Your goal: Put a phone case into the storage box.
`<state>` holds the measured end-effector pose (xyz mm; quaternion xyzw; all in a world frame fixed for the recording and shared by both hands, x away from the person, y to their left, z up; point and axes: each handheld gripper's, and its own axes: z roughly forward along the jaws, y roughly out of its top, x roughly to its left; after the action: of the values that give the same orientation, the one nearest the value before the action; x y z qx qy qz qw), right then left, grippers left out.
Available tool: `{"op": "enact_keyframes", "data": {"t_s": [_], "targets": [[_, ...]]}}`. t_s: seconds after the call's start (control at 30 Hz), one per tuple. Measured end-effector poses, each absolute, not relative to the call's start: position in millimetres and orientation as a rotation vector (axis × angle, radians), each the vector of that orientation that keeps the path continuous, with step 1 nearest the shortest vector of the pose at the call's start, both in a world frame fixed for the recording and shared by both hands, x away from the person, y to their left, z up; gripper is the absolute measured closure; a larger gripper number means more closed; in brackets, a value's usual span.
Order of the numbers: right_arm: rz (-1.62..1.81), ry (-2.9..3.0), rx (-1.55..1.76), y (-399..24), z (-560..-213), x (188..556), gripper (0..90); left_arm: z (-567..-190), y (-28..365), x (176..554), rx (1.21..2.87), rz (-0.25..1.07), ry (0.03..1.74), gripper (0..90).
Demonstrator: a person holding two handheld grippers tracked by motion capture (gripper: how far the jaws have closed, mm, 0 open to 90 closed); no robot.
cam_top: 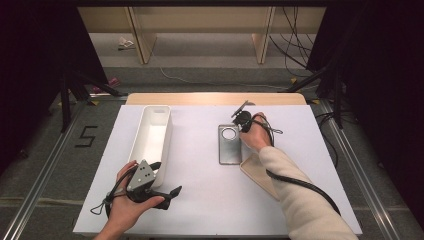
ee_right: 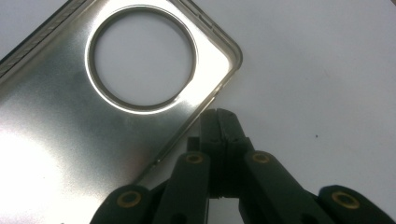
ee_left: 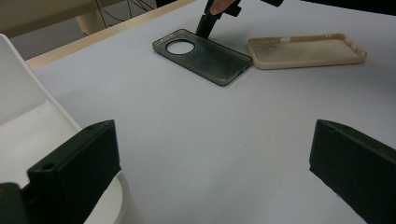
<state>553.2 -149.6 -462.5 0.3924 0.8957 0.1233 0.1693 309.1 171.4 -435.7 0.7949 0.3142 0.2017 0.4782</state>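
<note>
The right gripper [cam_top: 242, 118] has its fingers [ee_right: 219, 135] pressed together, tips at the grey case's [cam_top: 229, 144] right edge beside the round cutout, seemingly touching it. The case lies mid-worktop [cam_top: 200, 200], long axis running front to back, cutout toward the far edge. A beige case [cam_top: 257, 172] lies just beside it. The left gripper [cam_top: 170, 195], fingers [ee_left: 74, 172] spread, hovers near the front edge by a white bin [cam_top: 152, 132]. Grey floor surrounds.

Beige phone case [cam_top: 257, 175]: near half hidden under right sleeve [cam_top: 300, 200], high view. Grey phone case [ee_right: 93, 107]: cut off at left and bottom edges, right gripper view. White bin [ee_left: 28, 121]: cut by left edge, left gripper view.
</note>
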Motion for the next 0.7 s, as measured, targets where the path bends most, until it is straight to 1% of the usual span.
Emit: {"op": "enact_keyframes", "data": {"t_s": [0.23,0.4,0.5,0.7], "targets": [[0.356,2.543,1.125,-149.5,-461.9,550.8,90.0,-436.0,171.5,308.9,1.942,0.491,0.769,0.8],[0.385,2.546,1.100,-154.5,-454.6,545.4,90.0,-436.2,171.3,308.8,1.945,0.490,0.768,0.9],[0.437,2.561,1.036,-156.2,-446.4,538.9,80.5,-436.4,171.2,308.8,1.945,0.490,0.768,0.9],[0.527,2.668,0.783,-159.3,-433.5,519.1,54.7,-436.5,170.4,308.7,1.949,0.491,0.765,1.0]]}}
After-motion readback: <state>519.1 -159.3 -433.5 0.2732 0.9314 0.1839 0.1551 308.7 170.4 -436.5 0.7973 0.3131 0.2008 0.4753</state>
